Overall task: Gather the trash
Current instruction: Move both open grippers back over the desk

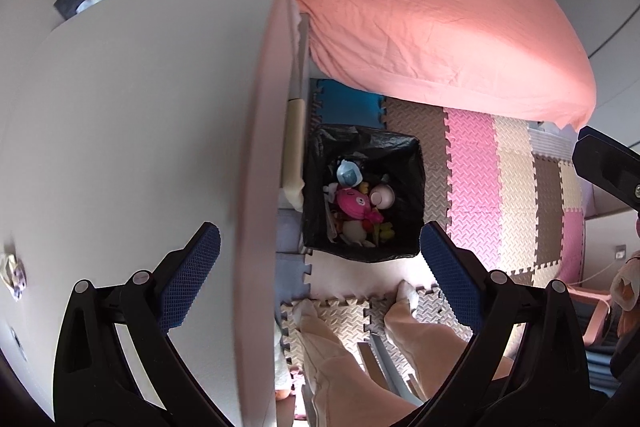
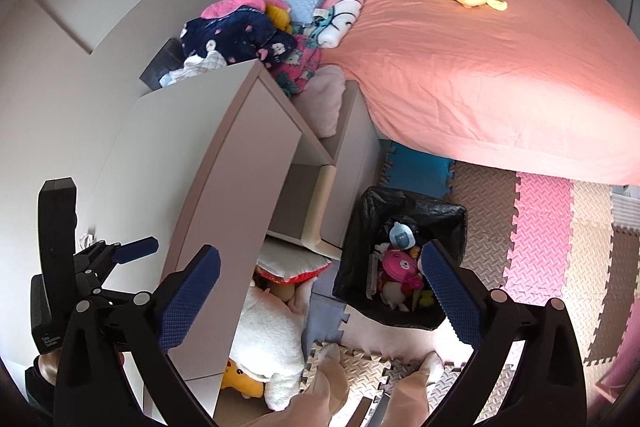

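Both claws gape wide with nothing between the pads: the left gripper (image 1: 320, 277) hangs over the desk (image 1: 140, 147) edge, the right gripper (image 2: 320, 301) above the floor mats (image 2: 560, 247). The bin (image 2: 404, 211), black-lined, stands on the mats at the desk's foot, at 1 o'clock from the right claw, with small toys (image 2: 400, 267) inside. The bed (image 2: 480, 67) lies at 12 o'clock
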Tool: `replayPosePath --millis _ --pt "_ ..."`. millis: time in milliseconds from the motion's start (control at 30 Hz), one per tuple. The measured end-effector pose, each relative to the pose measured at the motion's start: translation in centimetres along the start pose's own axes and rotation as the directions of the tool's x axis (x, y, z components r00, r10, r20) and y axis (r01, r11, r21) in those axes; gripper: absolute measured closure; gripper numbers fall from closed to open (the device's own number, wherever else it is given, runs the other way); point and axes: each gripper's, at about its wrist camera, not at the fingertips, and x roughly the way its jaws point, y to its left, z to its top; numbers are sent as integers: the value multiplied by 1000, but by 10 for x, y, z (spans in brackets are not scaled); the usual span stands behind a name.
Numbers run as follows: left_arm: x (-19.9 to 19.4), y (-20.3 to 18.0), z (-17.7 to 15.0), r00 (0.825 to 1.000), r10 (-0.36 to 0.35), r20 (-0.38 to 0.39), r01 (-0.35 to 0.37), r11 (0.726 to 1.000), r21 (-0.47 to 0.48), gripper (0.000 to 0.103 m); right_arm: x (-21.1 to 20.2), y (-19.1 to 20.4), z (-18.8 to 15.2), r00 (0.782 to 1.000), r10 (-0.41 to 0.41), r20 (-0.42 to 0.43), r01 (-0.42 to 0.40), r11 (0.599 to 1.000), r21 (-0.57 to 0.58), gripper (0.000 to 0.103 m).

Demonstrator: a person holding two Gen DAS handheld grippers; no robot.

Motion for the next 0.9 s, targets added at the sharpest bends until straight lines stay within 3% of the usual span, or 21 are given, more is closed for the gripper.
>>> replayPosePath --millis 167,333,467,700,800,900 --pt "-9 33 -17 1000 20 11 -19 996 -84 6 11 41 -5 1000 0 21 3 992 -128 3" --pt "-17 71 -38 999 44 14 -41 984 -173 6 23 90 -13 999 -1 43 14 955 -298 3" --pt "-26 103 -56 998 68 18 -61 966 -252 6 32 120 -14 996 93 -10 -91 933 -347 3" --pt "-41 154 -91 994 105 22 -90 923 -375 6 52 182 -17 966 231 -112 -257 884 -390 3" --pt "-48 175 -106 993 118 27 -95 897 -432 6 60 210 -23 951 272 -147 -309 855 -416 3" --pt "-57 200 -125 992 118 51 -75 853 -517 6 72 240 -30 941 287 -180 -339 825 -452 3"
